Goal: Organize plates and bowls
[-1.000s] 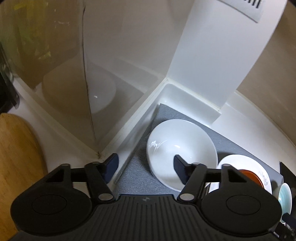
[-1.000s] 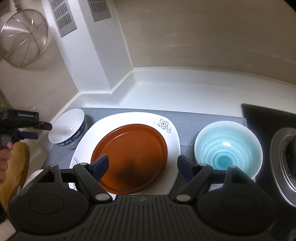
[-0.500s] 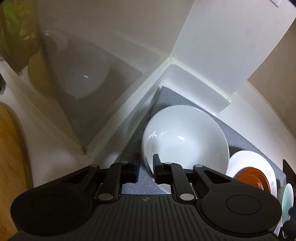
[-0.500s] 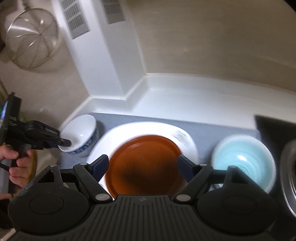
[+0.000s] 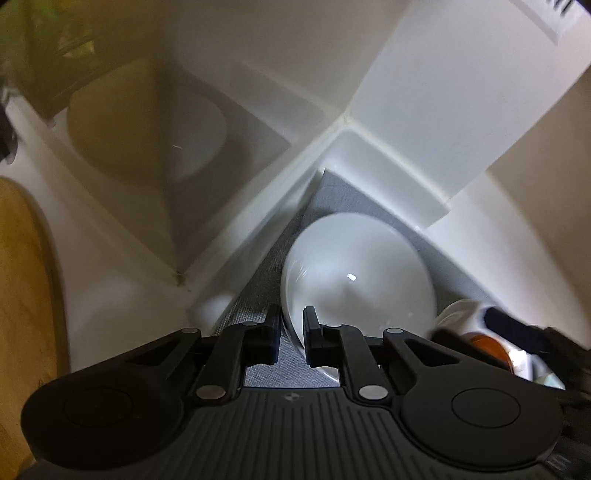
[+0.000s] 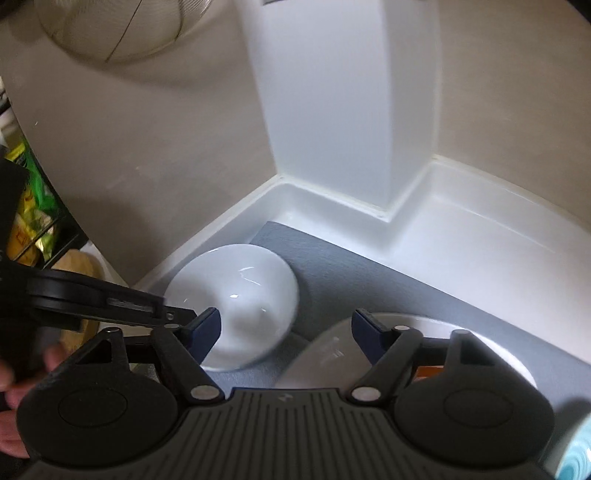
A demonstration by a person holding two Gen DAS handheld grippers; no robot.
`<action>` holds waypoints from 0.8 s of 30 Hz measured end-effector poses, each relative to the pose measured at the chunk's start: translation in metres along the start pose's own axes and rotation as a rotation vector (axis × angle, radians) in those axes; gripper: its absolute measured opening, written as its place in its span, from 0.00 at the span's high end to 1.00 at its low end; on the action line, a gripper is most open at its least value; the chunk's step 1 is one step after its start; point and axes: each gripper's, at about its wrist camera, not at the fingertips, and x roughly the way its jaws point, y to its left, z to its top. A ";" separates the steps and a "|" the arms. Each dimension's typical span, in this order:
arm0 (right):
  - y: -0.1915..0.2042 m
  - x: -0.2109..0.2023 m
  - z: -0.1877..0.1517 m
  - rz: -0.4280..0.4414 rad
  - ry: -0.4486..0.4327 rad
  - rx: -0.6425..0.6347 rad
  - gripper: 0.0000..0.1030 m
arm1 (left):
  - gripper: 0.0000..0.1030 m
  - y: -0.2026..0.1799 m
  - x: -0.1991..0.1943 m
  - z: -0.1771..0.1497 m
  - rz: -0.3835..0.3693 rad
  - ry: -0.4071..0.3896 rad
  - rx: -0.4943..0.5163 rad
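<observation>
A white bowl stands at the left end of a grey mat in the counter corner. My left gripper is shut on its near rim, one finger inside and one outside. In the right wrist view the same bowl lies just beyond my right gripper, with the left gripper reaching in from the left. The right jaws stand wide and are closing a little, with no pad touching anything. A white plate carrying a brown plate sits right of the bowl.
A white pillar and raised counter edge close off the corner behind the mat. A wire strainer hangs on the wall. A wooden board lies to the left. A turquoise bowl shows at the lower right. A hand holds the left gripper.
The left gripper went from open to shut on the white bowl's rim. The right gripper swung left from the brown plate and turquoise bowl to the white bowl.
</observation>
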 end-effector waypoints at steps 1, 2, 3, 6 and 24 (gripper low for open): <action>0.003 0.004 0.002 0.000 0.008 -0.021 0.23 | 0.84 0.002 -0.003 -0.001 0.006 -0.012 0.001; 0.007 0.007 0.004 0.003 0.015 -0.054 0.25 | 0.83 0.004 -0.003 -0.001 0.008 -0.015 0.003; 0.010 0.010 0.006 0.004 0.024 -0.093 0.26 | 0.81 0.006 -0.002 -0.001 0.001 -0.012 0.002; 0.018 0.021 0.011 0.001 0.065 -0.201 0.30 | 0.75 0.007 0.001 0.001 0.004 0.000 -0.001; 0.032 0.035 -0.005 0.052 0.202 -0.171 0.80 | 0.86 0.016 0.004 -0.025 0.008 0.092 0.039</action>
